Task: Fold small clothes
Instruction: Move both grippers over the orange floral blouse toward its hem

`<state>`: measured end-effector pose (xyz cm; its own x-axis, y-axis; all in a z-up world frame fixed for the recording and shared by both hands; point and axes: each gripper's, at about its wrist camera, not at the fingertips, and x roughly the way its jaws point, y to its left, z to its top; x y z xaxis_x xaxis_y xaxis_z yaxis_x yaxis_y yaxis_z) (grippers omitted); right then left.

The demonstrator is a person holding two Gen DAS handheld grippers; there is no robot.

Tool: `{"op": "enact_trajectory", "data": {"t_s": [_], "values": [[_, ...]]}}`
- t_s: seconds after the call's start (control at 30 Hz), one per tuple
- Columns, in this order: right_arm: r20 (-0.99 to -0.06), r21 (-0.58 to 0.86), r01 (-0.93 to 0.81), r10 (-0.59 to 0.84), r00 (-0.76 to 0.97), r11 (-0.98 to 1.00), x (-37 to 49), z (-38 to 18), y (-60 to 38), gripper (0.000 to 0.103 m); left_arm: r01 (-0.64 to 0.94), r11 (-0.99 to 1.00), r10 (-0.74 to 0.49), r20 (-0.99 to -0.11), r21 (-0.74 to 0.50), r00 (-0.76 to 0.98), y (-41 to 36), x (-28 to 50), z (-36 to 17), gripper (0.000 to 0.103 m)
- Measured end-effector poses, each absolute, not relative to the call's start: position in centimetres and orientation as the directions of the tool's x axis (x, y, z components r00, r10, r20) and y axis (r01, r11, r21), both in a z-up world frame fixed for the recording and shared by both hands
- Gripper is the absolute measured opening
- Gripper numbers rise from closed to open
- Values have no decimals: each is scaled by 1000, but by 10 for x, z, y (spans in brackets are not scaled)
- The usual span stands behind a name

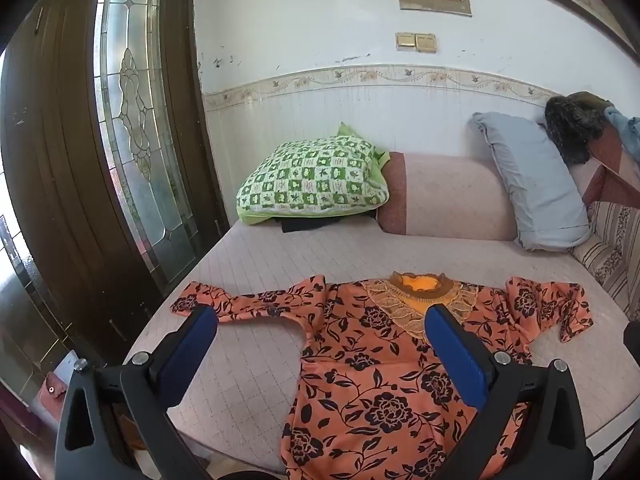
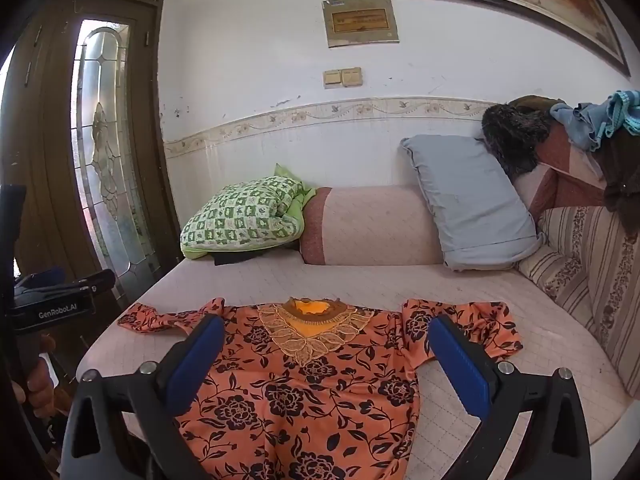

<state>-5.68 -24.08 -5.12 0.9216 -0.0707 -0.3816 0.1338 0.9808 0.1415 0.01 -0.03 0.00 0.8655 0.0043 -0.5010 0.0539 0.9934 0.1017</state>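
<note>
An orange blouse with black flowers [image 1: 372, 376] lies spread flat on the pale pink bed [image 1: 256, 264], neck with gold lace away from me, both sleeves out to the sides. It also shows in the right wrist view [image 2: 304, 384]. My left gripper [image 1: 320, 320] is open and empty, held above the blouse's left half and left sleeve. My right gripper [image 2: 326, 330] is open and empty, held above the blouse's chest and right shoulder. The left gripper's body [image 2: 52, 300] shows at the left edge of the right wrist view.
A green checked pillow [image 1: 312, 180], a pink bolster [image 1: 444, 196] and a grey pillow [image 1: 536, 184] lie at the head of the bed by the wall. A striped cushion [image 2: 588, 276] and piled clothes [image 2: 592, 120] stand at the right. A wooden door with glass [image 1: 132, 120] is left.
</note>
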Motion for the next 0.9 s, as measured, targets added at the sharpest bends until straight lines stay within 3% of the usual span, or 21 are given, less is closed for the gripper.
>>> {"op": "enact_trajectory", "data": {"t_s": [0.3,0.9], "values": [[-438,113,167,-102,893,979,-44,-65,-235,103,33,994,23,-512,101,859,12,-1,-8,103],[-461,110,101,-39,886,989,-22,-71,-207,103,-99,991,130,-502,87,855,59,12,-7,103]]}}
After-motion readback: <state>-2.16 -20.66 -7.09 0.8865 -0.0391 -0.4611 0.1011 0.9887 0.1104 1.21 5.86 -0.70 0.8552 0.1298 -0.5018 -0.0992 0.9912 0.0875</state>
